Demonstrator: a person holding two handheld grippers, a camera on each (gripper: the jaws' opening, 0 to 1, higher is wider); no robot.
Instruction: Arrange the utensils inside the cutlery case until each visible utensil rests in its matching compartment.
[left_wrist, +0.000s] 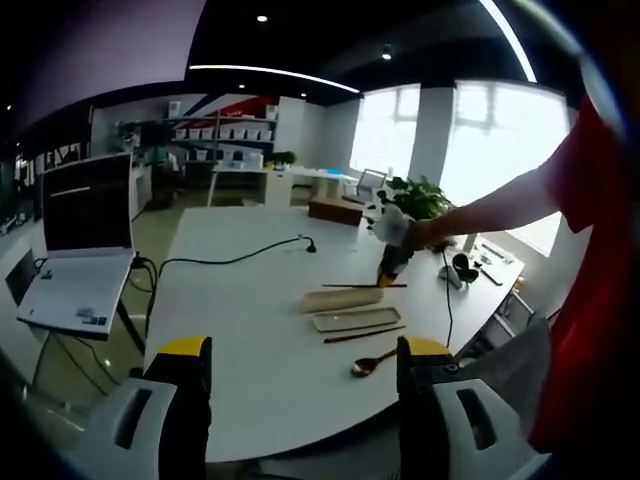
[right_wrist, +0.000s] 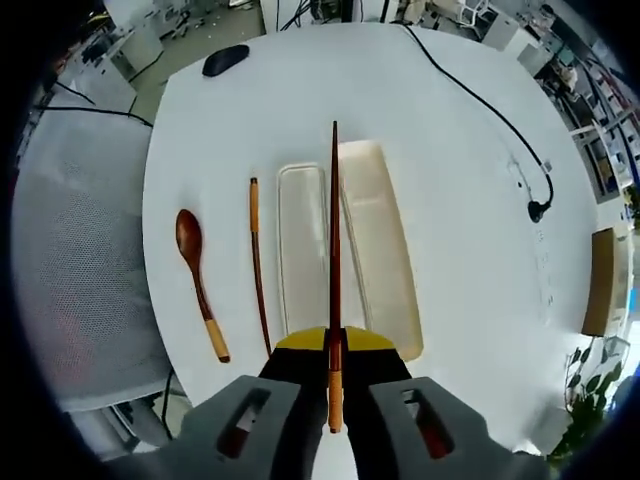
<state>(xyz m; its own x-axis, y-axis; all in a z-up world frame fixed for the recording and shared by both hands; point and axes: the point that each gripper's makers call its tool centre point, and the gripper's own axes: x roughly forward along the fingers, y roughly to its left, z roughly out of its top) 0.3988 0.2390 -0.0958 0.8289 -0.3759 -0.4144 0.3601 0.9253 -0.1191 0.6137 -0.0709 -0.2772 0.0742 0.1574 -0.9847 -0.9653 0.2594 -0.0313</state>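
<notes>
The right gripper (right_wrist: 334, 375) pinches one chopstick (right_wrist: 334, 250) above the cutlery case (right_wrist: 302, 250); the second chopstick (right_wrist: 258, 262) and spoon (right_wrist: 197, 270) lie beside the case. The left gripper (left_wrist: 303, 362) hangs spread apart.

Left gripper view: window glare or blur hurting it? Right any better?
Left gripper view: windows blown out, table readable but utensils small and soft. Right gripper view: even light, chopstick in the right claw sharp, fisheye bends the table edge.

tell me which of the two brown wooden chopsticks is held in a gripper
The brown wooden chopstick clamped in the right gripper, above the case; the other chopstick lies on the table.
</notes>
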